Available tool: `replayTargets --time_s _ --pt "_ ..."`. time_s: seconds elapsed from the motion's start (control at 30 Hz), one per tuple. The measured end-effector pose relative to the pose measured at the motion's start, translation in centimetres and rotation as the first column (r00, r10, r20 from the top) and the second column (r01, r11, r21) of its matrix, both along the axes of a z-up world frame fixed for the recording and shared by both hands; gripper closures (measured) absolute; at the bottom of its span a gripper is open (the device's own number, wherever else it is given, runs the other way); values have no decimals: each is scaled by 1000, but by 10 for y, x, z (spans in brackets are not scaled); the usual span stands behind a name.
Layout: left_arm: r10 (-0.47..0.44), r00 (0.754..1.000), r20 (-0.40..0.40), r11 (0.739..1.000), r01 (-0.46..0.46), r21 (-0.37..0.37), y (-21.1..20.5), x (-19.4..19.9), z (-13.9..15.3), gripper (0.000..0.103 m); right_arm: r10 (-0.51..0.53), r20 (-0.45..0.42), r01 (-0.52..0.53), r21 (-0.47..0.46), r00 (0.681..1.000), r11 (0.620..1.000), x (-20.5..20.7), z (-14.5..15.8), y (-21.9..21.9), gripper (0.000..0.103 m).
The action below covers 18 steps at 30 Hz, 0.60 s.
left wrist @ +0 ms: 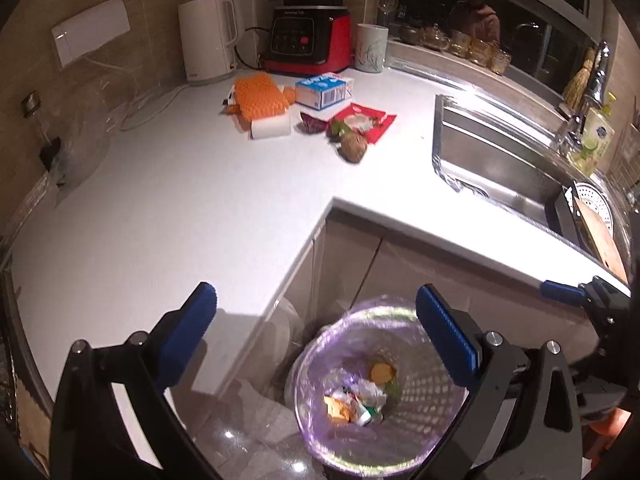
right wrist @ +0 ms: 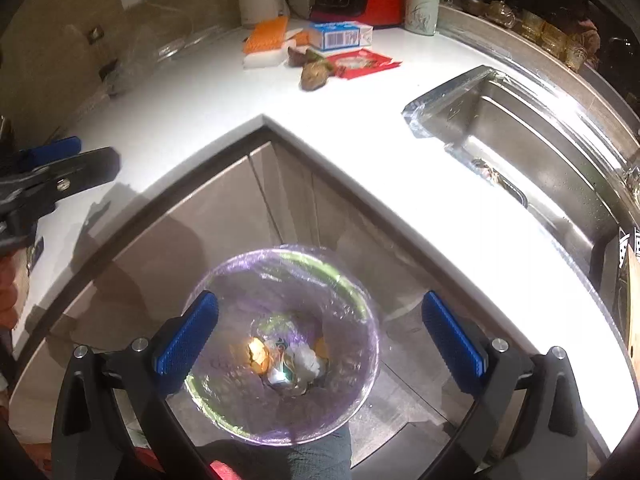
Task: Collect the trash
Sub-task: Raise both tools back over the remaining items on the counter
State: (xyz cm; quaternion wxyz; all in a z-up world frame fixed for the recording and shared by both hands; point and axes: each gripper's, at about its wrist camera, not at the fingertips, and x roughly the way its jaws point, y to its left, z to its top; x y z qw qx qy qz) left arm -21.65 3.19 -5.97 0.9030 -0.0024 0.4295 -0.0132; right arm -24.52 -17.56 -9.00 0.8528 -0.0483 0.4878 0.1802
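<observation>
Above bin: left gripper [left wrist: 316, 340] and right gripper [right wrist: 320, 336], jaws spread wide, nothing held.
Bin [right wrist: 224, 412]: on floor, scraps inside.
Beyond bin: red wrapper [left wrist: 378, 120], carton [left wrist: 324, 90] on counter [left wrist: 160, 208].

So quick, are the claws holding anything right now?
Left claw: open, holding nothing.
Right claw: open, holding nothing, over the round purple-lined trash bin.

Lighting: indoor, artificial, from above. White countertop [left wrist: 168, 216] overexposed to near blank; hard glare on steel sink [left wrist: 500, 160] rim. Cabinet fronts [right wrist: 224, 216] dim and reflective, window [left wrist: 520, 8] dark. Heavy fisheye bending, black vignette corners. Bin liner [right wrist: 280, 344] motion-blurred in both views.
</observation>
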Motion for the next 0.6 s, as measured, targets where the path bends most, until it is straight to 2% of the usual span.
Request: replayTargets --time_s 0.13,0.3,0.37,0.5,0.57,0.6 --pt "50 999 -5 998 -50 -32 1 63 3 8 15 20 -16 36 1000 999 35 20 -17 2" --pt "85 996 -20 993 -86 -76 -11 131 -1 8 46 34 -47 34 998 998 88 25 -30 2" --pt "86 996 -18 994 -87 -68 -24 151 -9 8 57 24 -58 35 998 998 106 21 -35 2" --pt "60 995 -76 997 -64 -52 -46 188 -37 8 71 6 -71 43 997 997 137 12 -44 2" --pt "58 993 -105 997 -62 -35 -52 202 -51 13 74 -7 -74 54 997 996 150 7 -48 2" --pt "62 991 -117 998 -65 -25 -54 207 -58 21 76 -14 -75 59 997 995 155 4 -51 2"
